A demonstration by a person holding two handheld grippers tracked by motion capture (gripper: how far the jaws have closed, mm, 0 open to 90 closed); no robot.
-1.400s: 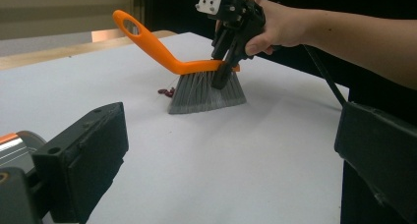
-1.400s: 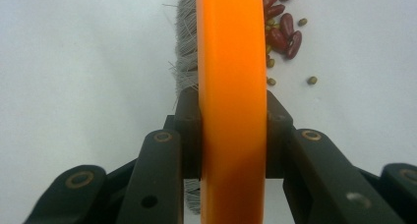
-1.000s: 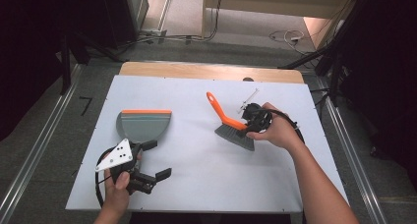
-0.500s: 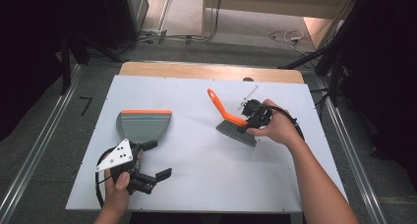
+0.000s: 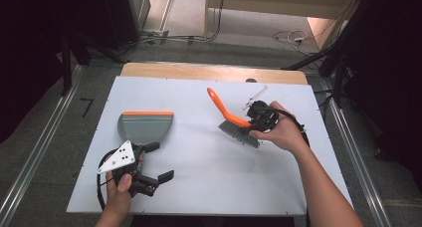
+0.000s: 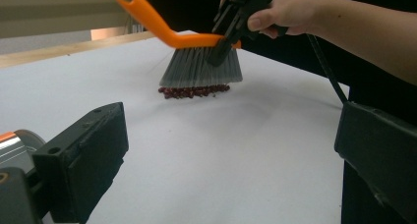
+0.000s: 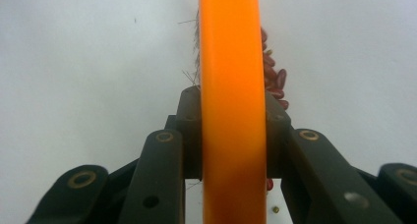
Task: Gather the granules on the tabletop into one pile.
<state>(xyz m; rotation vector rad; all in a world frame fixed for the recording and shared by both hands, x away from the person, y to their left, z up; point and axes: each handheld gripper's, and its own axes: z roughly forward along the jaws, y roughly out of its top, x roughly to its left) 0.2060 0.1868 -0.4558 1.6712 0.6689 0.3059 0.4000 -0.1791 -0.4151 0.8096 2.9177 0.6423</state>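
My right gripper [image 5: 258,118] has its fingers [image 7: 189,135] clamped on the orange back of the brush [image 5: 230,117], one finger on each side. The brush hangs just above the white table [image 5: 209,187], the grey bristles pointing down and the handle rising away toward the far edge. Under the bristles lies a small row of red beans [image 6: 194,91], touching or almost touching the bristle tips; I cannot tell which. The grey dustpan [image 5: 145,127] lies well apart from the beans, on the left side of the table, its orange edge facing the far side. My left gripper [image 5: 149,162] rests just beside the dustpan on the near side, its fingers wide and holding nothing. So I judge the sweep must run across the table from right to left, with the long axis of the brush head kept across that line, and the left hand is the nearer one for steadying the pan.
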